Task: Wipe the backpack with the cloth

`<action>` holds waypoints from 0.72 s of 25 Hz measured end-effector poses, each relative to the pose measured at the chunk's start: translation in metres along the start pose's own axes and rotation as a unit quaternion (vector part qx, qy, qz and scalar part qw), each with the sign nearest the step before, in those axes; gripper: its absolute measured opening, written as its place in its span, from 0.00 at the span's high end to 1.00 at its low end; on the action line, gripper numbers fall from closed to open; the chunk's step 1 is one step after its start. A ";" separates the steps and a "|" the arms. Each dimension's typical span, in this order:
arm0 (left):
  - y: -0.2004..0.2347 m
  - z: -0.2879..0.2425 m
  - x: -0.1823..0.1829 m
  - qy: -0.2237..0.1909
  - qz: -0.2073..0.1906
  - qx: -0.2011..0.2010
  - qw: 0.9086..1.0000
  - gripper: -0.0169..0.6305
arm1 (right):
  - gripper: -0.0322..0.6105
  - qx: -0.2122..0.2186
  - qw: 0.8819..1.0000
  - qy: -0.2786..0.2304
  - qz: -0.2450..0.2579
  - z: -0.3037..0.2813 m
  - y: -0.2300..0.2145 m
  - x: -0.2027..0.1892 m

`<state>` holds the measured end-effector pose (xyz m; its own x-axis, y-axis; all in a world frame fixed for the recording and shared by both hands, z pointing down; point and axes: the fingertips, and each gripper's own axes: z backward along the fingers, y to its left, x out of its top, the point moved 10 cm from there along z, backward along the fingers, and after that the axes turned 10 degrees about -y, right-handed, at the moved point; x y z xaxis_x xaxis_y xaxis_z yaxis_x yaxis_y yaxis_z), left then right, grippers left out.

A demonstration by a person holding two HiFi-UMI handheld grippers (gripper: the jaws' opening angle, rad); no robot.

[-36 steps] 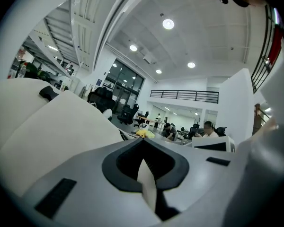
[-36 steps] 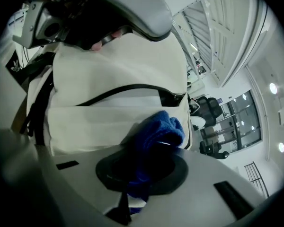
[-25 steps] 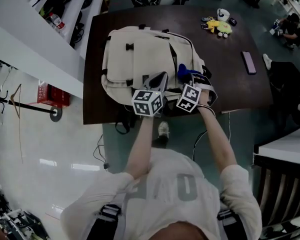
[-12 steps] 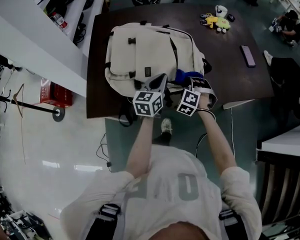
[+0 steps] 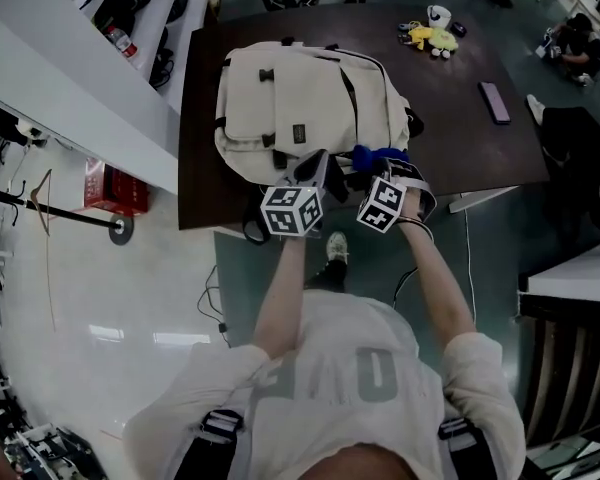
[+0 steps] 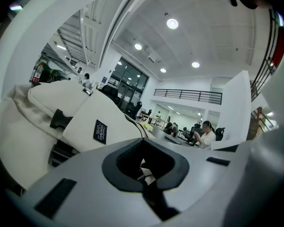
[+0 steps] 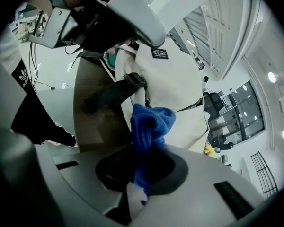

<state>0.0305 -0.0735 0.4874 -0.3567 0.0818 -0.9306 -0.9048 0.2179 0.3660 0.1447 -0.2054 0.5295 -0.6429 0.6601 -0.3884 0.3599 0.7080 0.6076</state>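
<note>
**Operator:** State the exposure of the head view.

**Technician:** Dim and grey overall. The floor left of the backpack shows pale streaks of reflected light. The table right of the backpack is dark, with little detail. Straight edges bow toward the corners.

**Operator:** And the two gripper views?

**Technician:** Left gripper view: bright, and the ceiling lamps above the backpack flare white. Right gripper view: the strap beside the backpack lies in shadow, and the windows beyond the backpack are washed out. Both views have strong fisheye distortion, black corners and a soft, unfocused grey foreground.
</note>
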 end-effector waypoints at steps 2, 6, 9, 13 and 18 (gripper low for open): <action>-0.005 0.006 0.004 -0.012 0.008 -0.003 1.000 0.97 | 0.89 -0.002 1.000 -0.008 -0.029 0.005 -0.006 0.001; -0.026 0.025 0.030 -0.046 -0.017 -0.019 0.999 0.97 | 0.89 -0.080 0.967 -0.095 -0.224 0.055 -0.033 0.014; -0.043 0.057 0.057 -0.088 -0.035 -0.016 0.995 0.97 | 0.88 -0.131 0.899 -0.187 -0.375 0.102 -0.031 0.023; -0.060 0.100 0.092 -0.130 -0.065 -0.004 0.989 0.97 | 0.89 -0.138 0.788 -0.305 -0.517 0.156 -0.009 0.026; -0.073 0.141 0.132 -0.204 -0.069 0.008 0.977 0.97 | 0.89 -0.142 0.755 -0.363 -0.527 0.202 0.009 0.035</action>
<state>0.0819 0.0584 0.3376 -0.1063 0.4298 -0.8967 -0.9327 0.2694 0.2397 0.2621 -0.1251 0.3814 0.1053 -0.1960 -0.9749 -0.3182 0.9222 -0.2197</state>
